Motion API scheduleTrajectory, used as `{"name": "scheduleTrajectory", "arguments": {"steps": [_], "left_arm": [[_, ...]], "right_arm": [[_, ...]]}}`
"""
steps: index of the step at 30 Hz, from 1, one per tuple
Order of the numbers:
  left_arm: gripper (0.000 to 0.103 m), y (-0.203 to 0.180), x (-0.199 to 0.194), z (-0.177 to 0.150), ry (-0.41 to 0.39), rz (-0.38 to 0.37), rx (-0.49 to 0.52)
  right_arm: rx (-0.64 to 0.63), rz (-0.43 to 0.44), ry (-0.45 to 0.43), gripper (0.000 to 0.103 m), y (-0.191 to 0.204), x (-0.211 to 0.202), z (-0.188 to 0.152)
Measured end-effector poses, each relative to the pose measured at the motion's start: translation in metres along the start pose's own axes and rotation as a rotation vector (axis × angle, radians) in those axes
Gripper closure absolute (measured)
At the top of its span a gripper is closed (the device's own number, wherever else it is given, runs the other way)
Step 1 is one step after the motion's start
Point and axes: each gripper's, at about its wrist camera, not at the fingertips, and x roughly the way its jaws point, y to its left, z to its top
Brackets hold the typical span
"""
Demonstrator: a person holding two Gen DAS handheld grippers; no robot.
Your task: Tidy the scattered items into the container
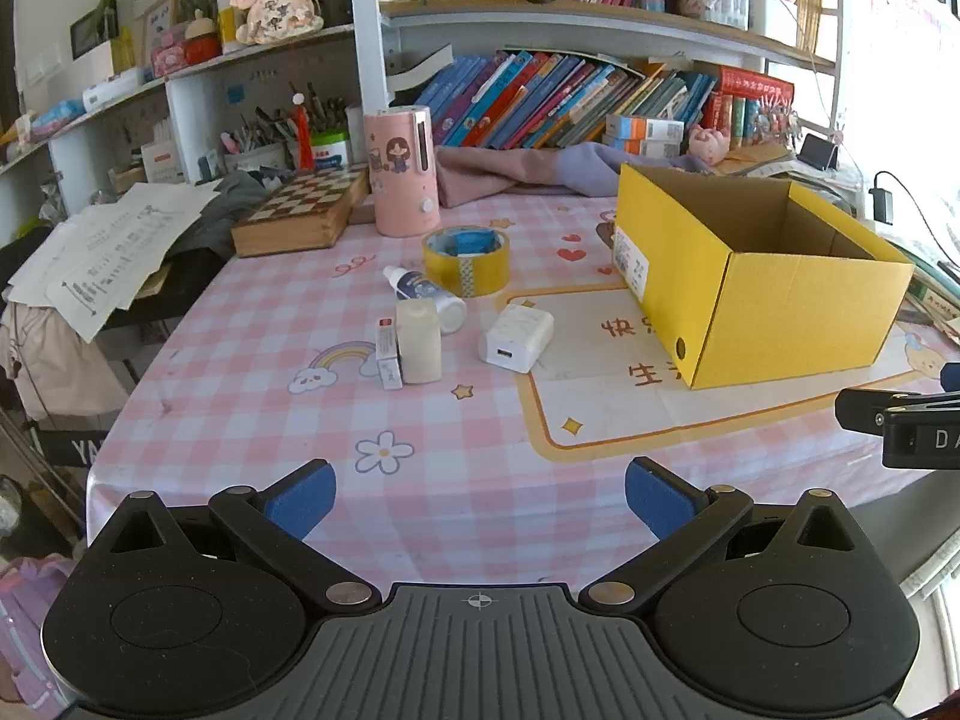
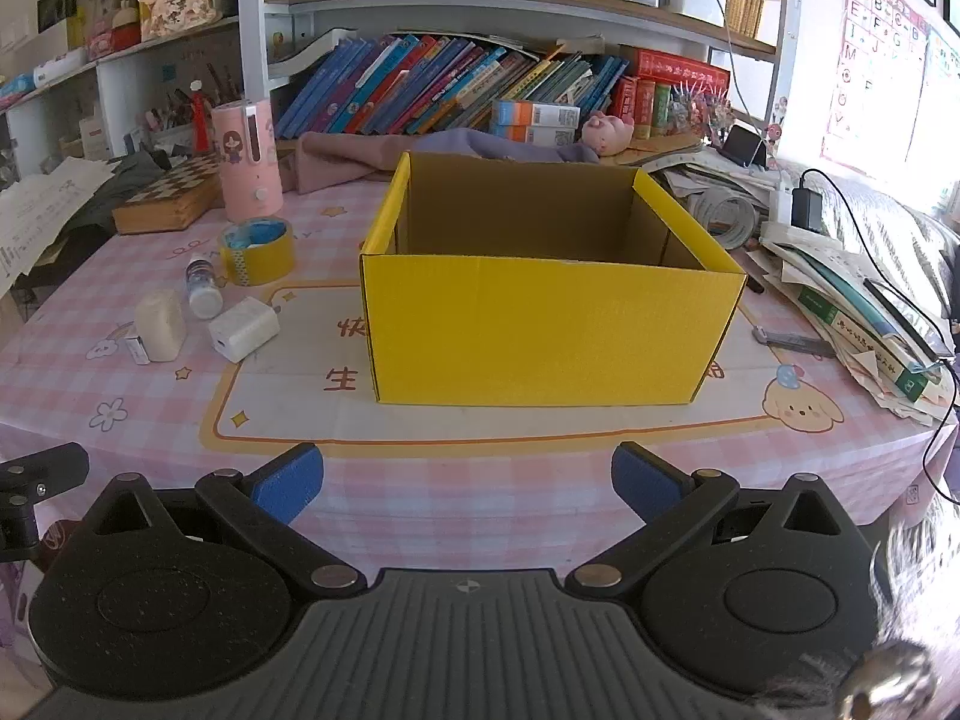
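An open yellow cardboard box [image 1: 780, 312] [image 2: 540, 330] stands on the pink checked tablecloth. Left of it lie a yellow tape roll [image 1: 466, 261] [image 2: 257, 255], a small white bottle [image 1: 427, 297] [image 2: 202, 287], a cream block [image 1: 418, 341] [image 2: 159, 324] with a small carton [image 1: 388, 353] [image 2: 137, 350] beside it, and a white charger [image 1: 516, 337] [image 2: 244, 328]. My left gripper [image 1: 480, 498] is open and empty near the table's front edge, well short of the items. My right gripper [image 2: 468, 483] is open and empty in front of the box.
A pink humidifier [image 1: 401, 171] [image 2: 249, 159] and a wooden chessboard box [image 1: 300, 213] [image 2: 168, 198] stand at the back left. Folded cloth [image 1: 516, 171] lies behind the box. Books and cables [image 2: 864, 294] are piled at the right. Papers [image 1: 108, 246] overhang the left side.
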Motion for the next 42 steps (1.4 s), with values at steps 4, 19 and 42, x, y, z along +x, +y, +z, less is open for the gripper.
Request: {"name": "scheduleTrajectory", "arguments": {"steps": [4,19,42], "left_arm": [[0.000,0.002,0.003,0.001,0.008,0.005,-0.001],[0.000,0.007,0.007,0.002,0.009,0.000,-0.005],[0.000,0.026,0.011,0.004,-0.015,0.009,-0.017]], "right_arm": [[-0.002,0.001,0.002,0.000,0.002,0.001,0.000],[-0.023,0.004,0.007,0.000,0.011,0.003,0.005],[-0.076,0.076,-0.003,0.000,0.032,0.008,0.016]]}}
